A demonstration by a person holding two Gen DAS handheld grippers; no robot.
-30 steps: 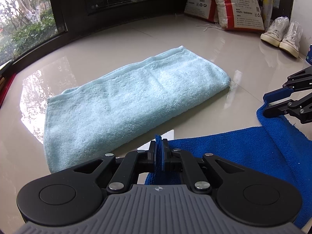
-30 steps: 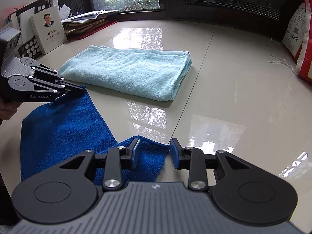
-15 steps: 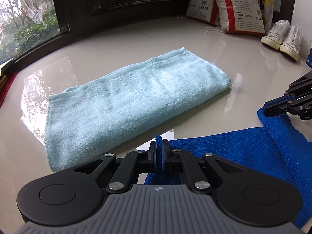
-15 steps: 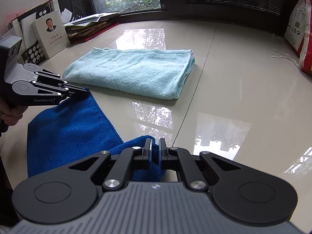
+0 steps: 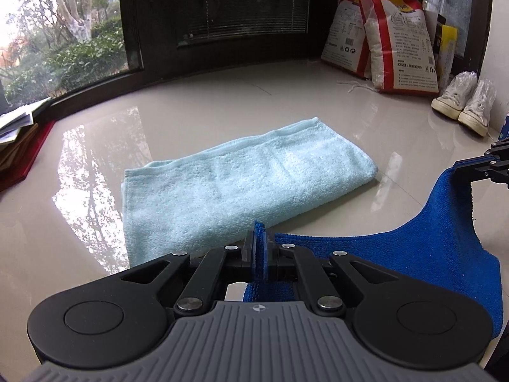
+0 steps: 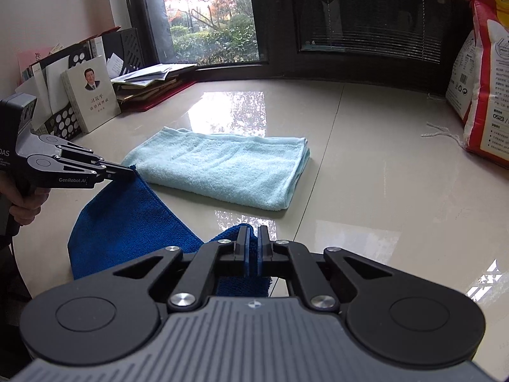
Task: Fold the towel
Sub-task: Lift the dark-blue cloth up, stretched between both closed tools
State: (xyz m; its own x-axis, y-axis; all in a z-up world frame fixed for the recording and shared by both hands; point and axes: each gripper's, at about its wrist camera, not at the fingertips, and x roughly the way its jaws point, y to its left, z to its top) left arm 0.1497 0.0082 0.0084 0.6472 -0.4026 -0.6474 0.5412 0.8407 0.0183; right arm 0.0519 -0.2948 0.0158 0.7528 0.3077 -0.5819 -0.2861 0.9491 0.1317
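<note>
With both sets of fingers clenched on cloth, the blue towel (image 5: 413, 251) hangs between them as a sagging strip, its lower part out of sight behind the gripper bodies.

Left wrist view: left gripper (image 5: 261, 248) is pinched tight on a corner of the blue towel, the blue edge sticking up between the pads. From there the cloth runs rightward and climbs to the right gripper (image 5: 467, 168), which grips the other corner at the frame's right edge. Ahead of the fingers, a folded light-blue towel (image 5: 245, 184) lies flat on the glossy desk (image 5: 197, 102), apart from the blue one. Far right of the fingers: rice bags (image 5: 397, 35) leaning in the corner, a pair of white sneakers (image 5: 461, 102) beside them. Far left: a stack of papers (image 5: 16, 127).

Right wrist view: right gripper (image 6: 253, 248) is closed on a bunched blue towel (image 6: 127, 216) corner, fabric showing between and under the pads. Cloth runs left and up to the left gripper (image 6: 128, 172), clamped on its corner, with a hand (image 6: 25, 203) on the handle. Light-blue towel (image 6: 222, 168) sits ahead of the fingers, flat on the desk (image 6: 366, 191). Beyond-left: a book (image 6: 92, 95) standing against black file racks (image 6: 63, 121), loose papers (image 6: 149, 74). Far right: a rice bag (image 6: 483, 95), white string (image 6: 442, 133) trailing from it.
</note>
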